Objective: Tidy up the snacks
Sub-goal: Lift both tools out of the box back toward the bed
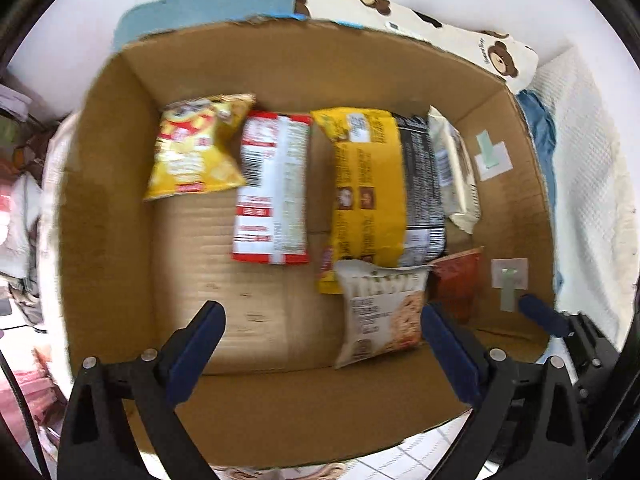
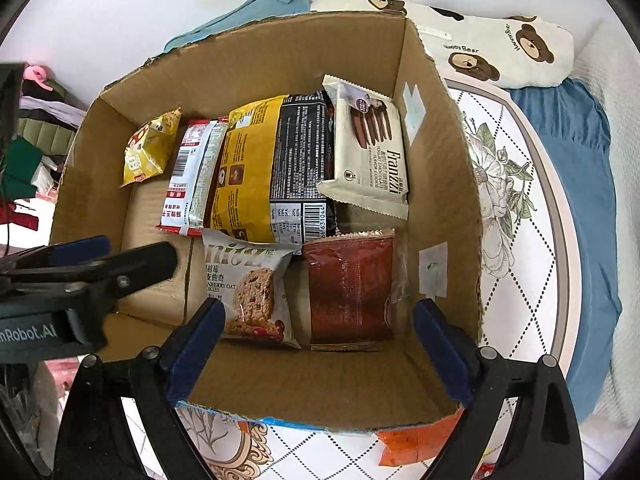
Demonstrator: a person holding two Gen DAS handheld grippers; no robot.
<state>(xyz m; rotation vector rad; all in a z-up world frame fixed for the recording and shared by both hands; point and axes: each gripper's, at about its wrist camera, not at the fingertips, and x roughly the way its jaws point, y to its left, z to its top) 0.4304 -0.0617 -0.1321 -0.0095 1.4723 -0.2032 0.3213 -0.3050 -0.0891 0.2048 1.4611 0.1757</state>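
1. Both hand-held grippers are seen pointing down into an open cardboard box [image 2: 440, 184]: the left hand-held gripper [image 1: 322, 318] is spread wide with nothing between its blue pads, and the right hand-held gripper [image 2: 316, 316] is likewise spread and empty.
2. Against the box's near wall, toward its right corner, a cranberry oat cookie pack [image 2: 252, 288] is laid, with a dark red packet [image 2: 348, 288] just beside it on the right.
3. Along the far wall a row is formed: a yellow chip bag [image 2: 148, 152] at the left corner, then a red-and-white packet [image 2: 188, 184], a large yellow-and-black bag [image 2: 272, 168], and a cream Franzzi cookie pack [image 2: 372, 148] tilted by the right wall.
4. Bare box floor is left at the near left.
5. Beyond the box, a bear-print cushion [image 2: 500, 48] and a blue cloth [image 2: 260, 4] are seen.
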